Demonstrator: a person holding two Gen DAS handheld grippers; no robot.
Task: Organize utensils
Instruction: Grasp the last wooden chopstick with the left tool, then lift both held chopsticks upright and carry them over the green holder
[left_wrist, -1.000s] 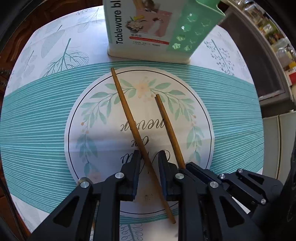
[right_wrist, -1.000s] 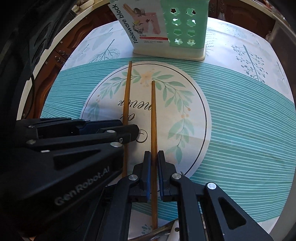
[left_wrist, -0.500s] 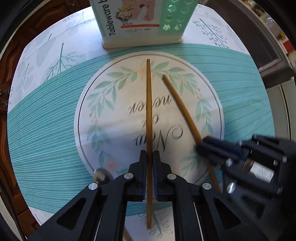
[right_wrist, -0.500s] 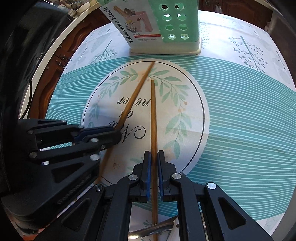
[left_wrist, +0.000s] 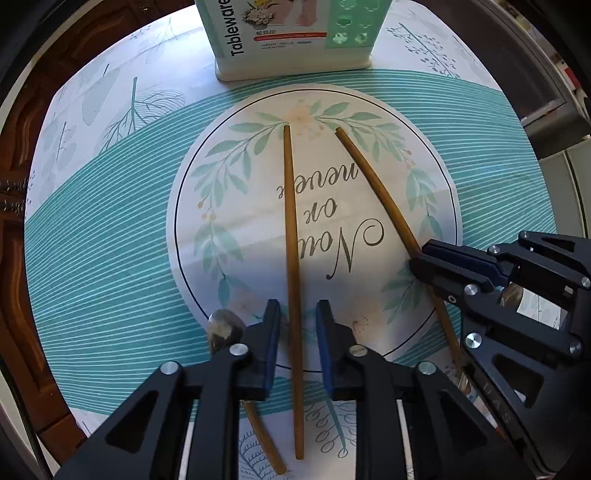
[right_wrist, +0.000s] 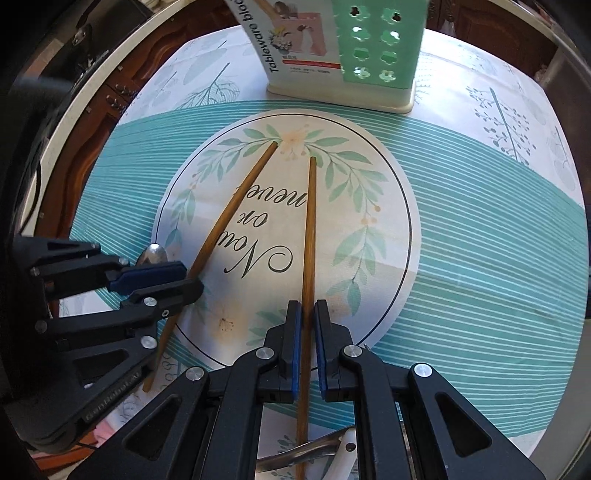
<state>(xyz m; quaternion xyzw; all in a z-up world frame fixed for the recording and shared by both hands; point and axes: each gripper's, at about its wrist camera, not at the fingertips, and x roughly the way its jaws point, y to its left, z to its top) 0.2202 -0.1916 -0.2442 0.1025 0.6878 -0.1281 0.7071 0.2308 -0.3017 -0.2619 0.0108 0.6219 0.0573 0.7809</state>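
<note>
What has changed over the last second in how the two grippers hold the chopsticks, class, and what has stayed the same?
The left gripper closed on the left chopstick and swung it from slanted to nearly straight ahead; now its jaws are opening, with a gap either side of the stick. The right gripper stayed shut on the right chopstick. The green tableware holder and the tablecloth are unchanged.

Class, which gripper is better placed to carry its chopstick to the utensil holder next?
Right. The right gripper is clamped on its chopstick, while the left gripper's jaws are opening, pads clear of theirs.
</note>
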